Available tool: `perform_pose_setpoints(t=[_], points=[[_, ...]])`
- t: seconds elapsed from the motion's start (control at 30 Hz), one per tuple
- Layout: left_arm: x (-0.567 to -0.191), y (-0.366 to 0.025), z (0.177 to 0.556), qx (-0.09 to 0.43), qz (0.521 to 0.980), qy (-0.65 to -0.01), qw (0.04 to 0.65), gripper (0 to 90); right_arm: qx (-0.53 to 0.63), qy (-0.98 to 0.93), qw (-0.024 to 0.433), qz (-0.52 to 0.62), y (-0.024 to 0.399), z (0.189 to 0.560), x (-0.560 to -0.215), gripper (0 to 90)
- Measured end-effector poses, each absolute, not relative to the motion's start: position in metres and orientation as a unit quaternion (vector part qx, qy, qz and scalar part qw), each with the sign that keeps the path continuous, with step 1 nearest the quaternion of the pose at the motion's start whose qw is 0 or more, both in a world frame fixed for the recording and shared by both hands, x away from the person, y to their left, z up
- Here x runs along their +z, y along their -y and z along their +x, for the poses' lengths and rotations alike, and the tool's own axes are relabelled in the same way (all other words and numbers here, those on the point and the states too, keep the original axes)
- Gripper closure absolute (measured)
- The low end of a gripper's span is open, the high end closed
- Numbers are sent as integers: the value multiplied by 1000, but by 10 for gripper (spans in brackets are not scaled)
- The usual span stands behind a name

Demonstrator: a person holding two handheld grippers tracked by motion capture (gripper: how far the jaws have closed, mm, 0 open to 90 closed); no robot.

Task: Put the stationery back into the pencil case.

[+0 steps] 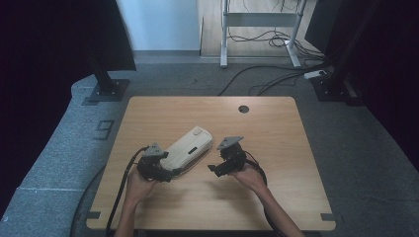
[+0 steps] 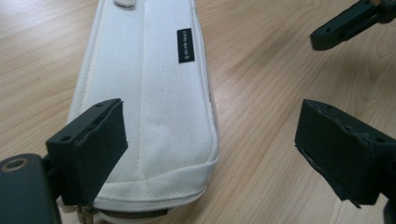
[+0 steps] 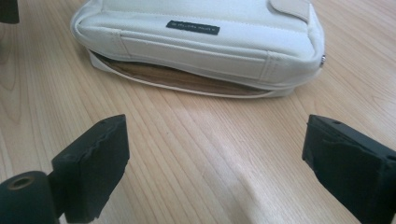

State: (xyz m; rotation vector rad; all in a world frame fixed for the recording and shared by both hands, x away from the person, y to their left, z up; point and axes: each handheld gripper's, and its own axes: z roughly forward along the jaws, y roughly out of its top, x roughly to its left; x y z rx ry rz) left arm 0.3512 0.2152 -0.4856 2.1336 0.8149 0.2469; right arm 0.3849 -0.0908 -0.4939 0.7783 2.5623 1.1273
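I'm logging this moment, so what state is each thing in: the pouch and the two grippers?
Cream pouch: lying flat on the table, side zipper open, brown lining showing through the gap.
Left gripper: open, jaws astride the pouch's near end, pads not pressing it.
Right gripper: open, nothing between the jaws, apart from the pouch.
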Motion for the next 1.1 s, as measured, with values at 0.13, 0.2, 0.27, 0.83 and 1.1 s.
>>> perform_pose_setpoints(t=[0.13,0.2,0.27,0.83,1.1], points=[[-485,-217,349,112,850,-326,399,62,388,-873,123,268,98,382,-493,57],[-484,-219,348,117,849,-327,397,55,391,-871,125,270,101,381,-493,55],[-484,-220,347,120,849,-328,396,45,392,-870,127,272,104,380,-492,50],[-484,-232,343,131,846,-337,393,0,395,-860,142,290,131,369,-489,26],[-485,-240,342,135,843,-343,392,0,396,-855,147,301,146,364,-491,19]])
